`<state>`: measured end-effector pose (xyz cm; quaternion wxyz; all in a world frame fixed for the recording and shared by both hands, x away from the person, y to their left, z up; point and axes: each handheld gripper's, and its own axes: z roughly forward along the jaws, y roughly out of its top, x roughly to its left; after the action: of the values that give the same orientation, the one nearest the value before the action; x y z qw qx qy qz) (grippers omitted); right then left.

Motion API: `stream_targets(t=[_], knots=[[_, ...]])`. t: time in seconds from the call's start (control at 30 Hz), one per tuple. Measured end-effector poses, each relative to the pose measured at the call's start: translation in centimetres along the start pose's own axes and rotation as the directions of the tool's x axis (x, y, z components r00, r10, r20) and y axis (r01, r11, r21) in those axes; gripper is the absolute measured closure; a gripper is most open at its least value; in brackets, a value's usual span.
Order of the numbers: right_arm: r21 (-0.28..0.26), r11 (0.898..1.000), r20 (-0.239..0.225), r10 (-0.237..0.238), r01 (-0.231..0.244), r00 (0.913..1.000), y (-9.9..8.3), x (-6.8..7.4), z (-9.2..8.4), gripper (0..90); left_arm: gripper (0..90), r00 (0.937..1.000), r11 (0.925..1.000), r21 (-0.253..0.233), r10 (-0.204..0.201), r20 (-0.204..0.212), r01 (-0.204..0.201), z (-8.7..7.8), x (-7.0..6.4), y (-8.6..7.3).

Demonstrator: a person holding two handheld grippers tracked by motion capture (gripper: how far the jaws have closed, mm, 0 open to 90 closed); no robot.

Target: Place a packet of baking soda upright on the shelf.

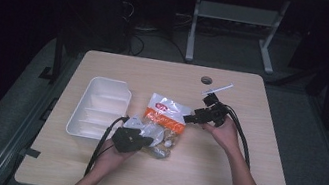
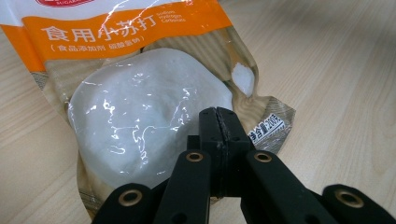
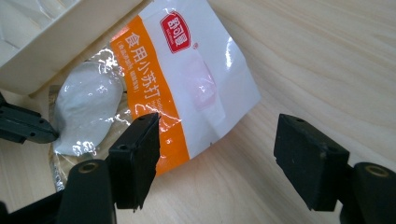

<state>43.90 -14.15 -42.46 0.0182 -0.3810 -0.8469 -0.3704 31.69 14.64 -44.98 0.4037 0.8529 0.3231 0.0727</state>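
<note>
The person's left forearm reaches in from the near edge, its hand holding the left gripper (image 1: 131, 140) low over the wooden surface (image 1: 218, 182). Its fingers (image 2: 218, 140) are pressed together, pinching the near clear edge of the baking soda bag (image 2: 149, 126), which lies flat mid-surface. Farther on, the right hand (image 1: 224, 133) angles the right gripper (image 1: 189, 118) toward the bag's far end, fingers (image 3: 135, 158) spread wide, straddling its white corner. A white tray (image 1: 99, 107) sits just left of the bag.
</note>
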Motion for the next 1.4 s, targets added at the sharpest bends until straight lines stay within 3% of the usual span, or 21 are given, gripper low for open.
stream_targets(t=[0.2, 0.33, 0.4, 0.5, 0.57, 0.63, 0.67, 0.8, 0.9, 0.93, 1.23, 1.4], knots=[[0.026, 1.000, -0.042, 0.004, -0.003, 0.9991, -0.1, 0.3, 2.1, 39.8, 90.0, 1.0000, 1.0000, -0.001, 0.003, -0.003, -0.003, 0.0, 0.0, 0.0], [0.042, 0.999, -0.074, 0.016, -0.013, 0.9971, -0.2, 0.5, 3.1, 59.8, 90.0, 1.0000, 1.0000, -0.005, -0.002, 0.002, 0.002, 0.0, 0.0, 0.0], [0.027, 1.000, -0.070, 0.016, -0.014, 0.9974, -0.2, 0.5, 3.0, 70.4, 90.0, 1.0000, 1.0000, -0.004, 0.003, -0.002, -0.003, 0.0, 0.0, 0.0], [-0.014, 0.999, -0.106, 0.035, -0.037, 0.9937, -0.1, 0.6, 2.4, 84.2, 90.0, 0.9999, 0.9999, -0.006, 0.011, -0.009, -0.011, 0.1, -0.1, -0.1], [-0.034, 0.999, -0.129, 0.031, -0.036, 0.9911, 0.1, 0.9, 1.8, 89.0, 90.0, 1.0000, 1.0000, -0.006, 0.004, -0.005, -0.004, 0.1, -0.1, -0.1], [-0.038, 0.999, -0.133, 0.030, -0.035, 0.9906, 0.2, 1.0, 1.7, 89.1, 90.0, 1.0000, 1.0000, -0.005, 0.004, -0.005, -0.004, 0.1, -0.1, -0.1], [-0.060, 0.998, -0.161, 0.019, -0.029, 0.9868, 0.3, 1.5, 1.5, 89.3, 90.0, 1.0000, 1.0000, -0.004, 0.004, -0.005, -0.004, 0.1, -0.1, -0.1], [-0.062, 0.998, -0.162, -0.002, -0.008, 0.9868, 0.3, 1.9, 1.5, 89.0, 90.0, 1.0000, 1.0000, -0.005, 0.002, -0.005, -0.002, 0.1, -0.1, -0.1], [-0.057, 0.998, -0.179, 0.019, -0.030, 0.9837, 0.2, 1.6, 1.7, 81.7, 89.9, 1.0000, 1.0000, -0.005, 0.000, -0.003, 0.000, 0.1, 0.0, -0.1], [-0.031, 0.999, -0.173, 0.034, -0.040, 0.9844, 0.1, 1.3, 2.2, 77.7, 89.9, 1.0000, 1.0000, -0.006, -0.001, -0.003, 0.001, 0.1, 0.0, -0.1], [-0.015, 0.998, -0.178, 0.053, -0.057, 0.9825, -0.4, 1.3, 4.0, 74.1, 89.8, 1.0000, 1.0000, -0.007, -0.001, -0.002, 0.001, 0.1, 0.0, -0.1], [-0.025, 0.996, -0.201, 0.080, -0.087, 0.9763, -0.7, 1.3, 4.9, 72.3, 88.3, 1.0000, 0.9999, -0.012, -0.003, 0.001, 0.003, 0.1, -0.1, -0.2]])
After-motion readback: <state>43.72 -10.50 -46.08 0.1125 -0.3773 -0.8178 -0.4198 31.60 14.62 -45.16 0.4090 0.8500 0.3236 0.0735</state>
